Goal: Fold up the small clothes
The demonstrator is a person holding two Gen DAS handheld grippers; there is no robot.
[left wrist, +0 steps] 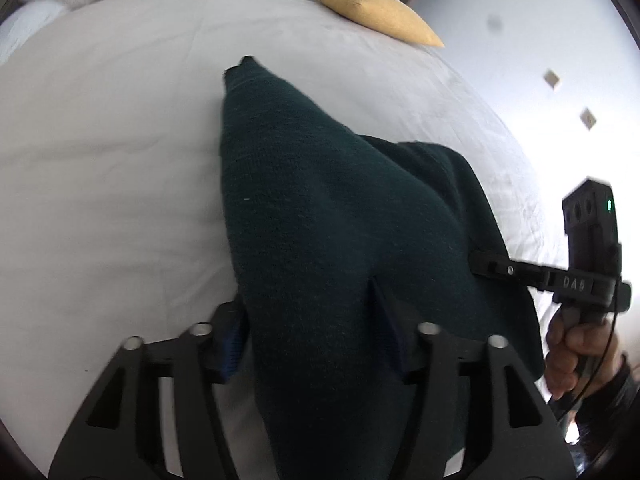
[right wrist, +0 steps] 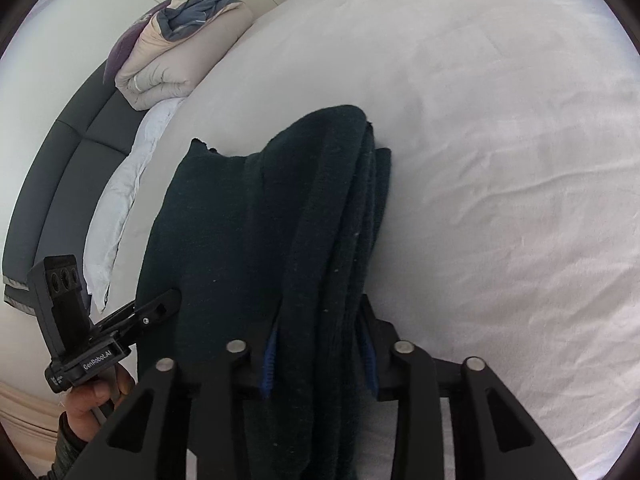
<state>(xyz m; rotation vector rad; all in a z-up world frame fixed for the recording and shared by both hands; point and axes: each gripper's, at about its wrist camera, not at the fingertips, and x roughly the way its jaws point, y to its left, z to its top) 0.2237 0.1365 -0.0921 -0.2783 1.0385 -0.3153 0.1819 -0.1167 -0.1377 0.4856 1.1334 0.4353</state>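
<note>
Two tools on one garment right now. The dark green knit garment (left wrist: 320, 200) is lying on the bed (left wrist: 100, 160), about the middle of its white sheet, partly folded. From the right wrist camera I can see several layers stacked along the side of it that faces the open stretch of the bed.

Left tool (left wrist: 302, 296): the knit runs up and over between its fingers, draping across the gap and hiding most of one finger. I cannot tell whether it is pinching the cloth or only straddling it.

Right tool (right wrist: 320, 312): the thick stack of folds sits between its blue pads (right wrist: 269, 364) and fills the gap from one pad to the other. Again, I cannot tell if the pads are actually pressing.

Both tools are angled down toward the bed, side by side at the near edge of the garment. I can see the right hand (left wrist: 572, 352) wrapped round its handle, and the left hand (right wrist: 92, 396) doing the same with a dark sleeve behind it.

Elsewhere on the bed, a yellow cushion (left wrist: 376, 12) sits at the far edge, well apart from the garment. A rolled beige duvet (right wrist: 172, 60) is at the head end, beside a white pillow (right wrist: 116, 208) and the grey padded headboard (right wrist: 60, 168).
</note>
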